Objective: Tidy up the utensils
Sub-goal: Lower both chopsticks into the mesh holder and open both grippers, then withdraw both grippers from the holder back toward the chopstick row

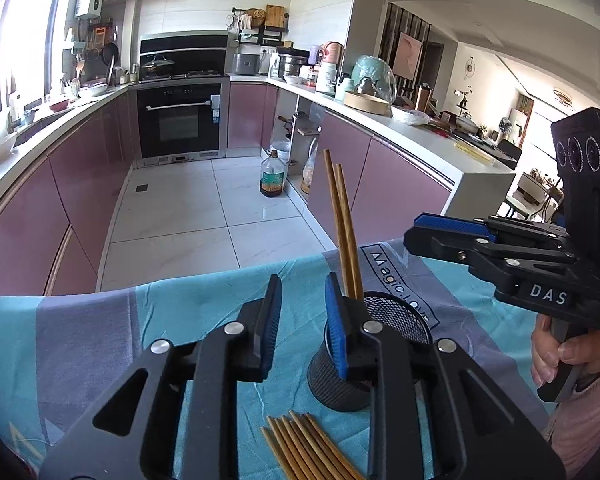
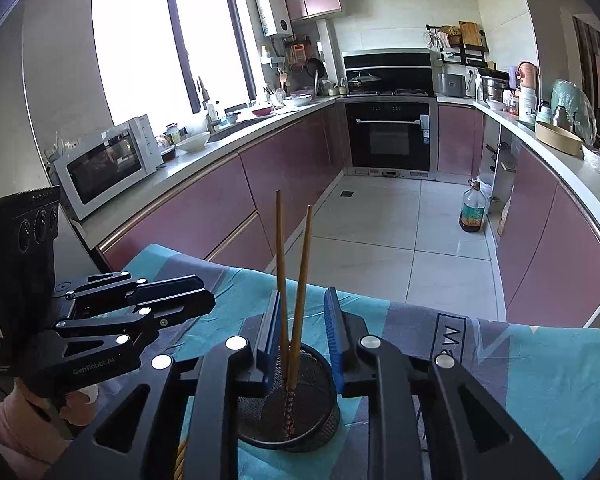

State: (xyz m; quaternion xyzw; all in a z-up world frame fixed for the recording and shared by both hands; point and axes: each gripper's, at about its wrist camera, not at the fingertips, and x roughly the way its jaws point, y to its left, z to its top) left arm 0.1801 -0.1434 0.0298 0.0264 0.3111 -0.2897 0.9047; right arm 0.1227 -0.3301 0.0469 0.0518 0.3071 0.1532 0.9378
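two brown wooden chopsticks (image 2: 296,288): upright, leaning apart in cup | black wire-mesh round cup (image 2: 300,420): upright | loose brown wooden chopsticks (image 1: 308,448): flat, near cup

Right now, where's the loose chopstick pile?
Left wrist view, bottom centre: loose chopsticks lie on the blue cloth, just in front of the mesh holder.

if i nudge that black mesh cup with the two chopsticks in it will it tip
Probably slides or tips easily: the mesh cup looks light, on wrinkled cloth. The two chopsticks stand tall and lean, raising its balance point. They would likely rattle or shift.
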